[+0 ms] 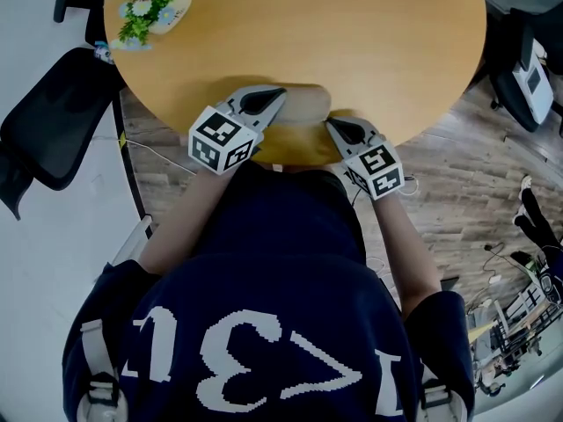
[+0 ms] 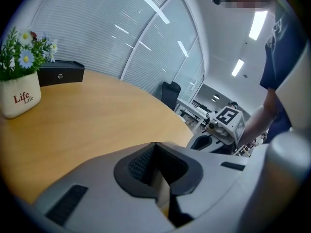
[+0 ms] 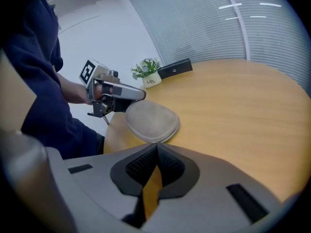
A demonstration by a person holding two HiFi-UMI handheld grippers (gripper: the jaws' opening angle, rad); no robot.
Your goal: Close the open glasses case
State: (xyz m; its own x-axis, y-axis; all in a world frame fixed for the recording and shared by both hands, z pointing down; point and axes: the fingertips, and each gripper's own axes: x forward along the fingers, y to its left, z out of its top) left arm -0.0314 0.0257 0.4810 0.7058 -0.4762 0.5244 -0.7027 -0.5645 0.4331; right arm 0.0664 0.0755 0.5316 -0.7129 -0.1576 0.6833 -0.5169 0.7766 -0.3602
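A beige, suede-like glasses case (image 1: 306, 104) (image 3: 153, 120) lies near the table's front edge, its lid down on its base. My left gripper (image 1: 278, 95) (image 3: 141, 95) is shut with nothing in it, and its tip lies at the case's left edge. My right gripper (image 1: 332, 124) (image 3: 156, 147) is also shut and empty, and it points at the case from the right, a little short of it. In the left gripper view the jaws (image 2: 155, 147) are pressed together, the case is hidden, and the right gripper (image 2: 226, 123) shows beyond the table edge.
On the round wooden table (image 1: 352, 42) a white pot of flowers (image 1: 149, 3) (image 2: 19, 93) (image 3: 150, 77) stands at the far left, with a black box (image 2: 60, 72) (image 3: 175, 68) beside it. A black chair (image 1: 48, 130) stands left of the table.
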